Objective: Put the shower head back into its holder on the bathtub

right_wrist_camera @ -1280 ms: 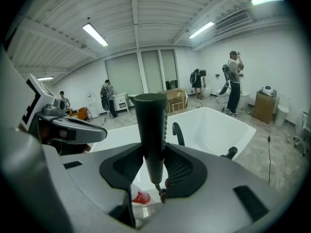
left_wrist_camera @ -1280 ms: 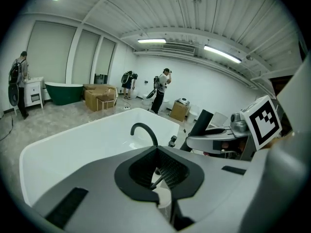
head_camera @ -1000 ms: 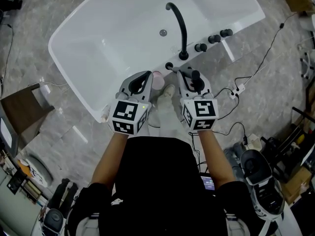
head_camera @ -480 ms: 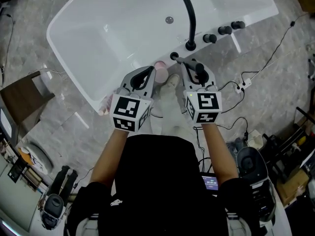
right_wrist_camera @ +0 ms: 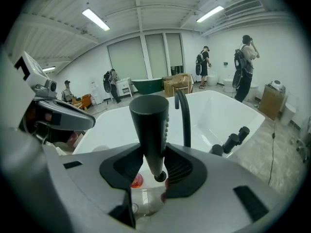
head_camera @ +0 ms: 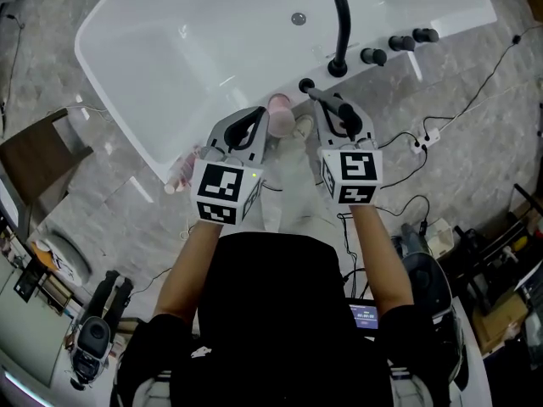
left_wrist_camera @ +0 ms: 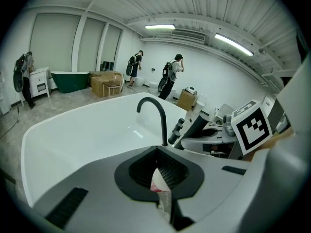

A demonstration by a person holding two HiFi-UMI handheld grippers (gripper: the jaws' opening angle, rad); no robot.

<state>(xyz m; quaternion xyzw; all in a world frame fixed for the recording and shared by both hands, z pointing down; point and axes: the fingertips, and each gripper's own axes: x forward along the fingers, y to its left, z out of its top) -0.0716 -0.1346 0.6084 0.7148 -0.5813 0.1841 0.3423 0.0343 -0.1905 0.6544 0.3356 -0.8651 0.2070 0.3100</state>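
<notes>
The white bathtub fills the top of the head view. A black curved faucet and three black knobs stand on its near rim. Left of the faucet base sits the small black holder. My right gripper is shut on the black shower head, just short of the holder. In the right gripper view the shower head stands upright between the pads of my right gripper. My left gripper hovers beside a pink object, jaws together, holding nothing; my left gripper shows a pink-white thing through the slit.
Cables and a power strip lie on the stone floor at the right. A brown stool stands at the left. The person's shoe is by the tub rim. Bags and equipment sit along the bottom edges. People stand far off behind the tub.
Both grippers have sunk toward the tub's near rim, the shower head still in the right one. The tub and faucet have slid up and right in the head view.
</notes>
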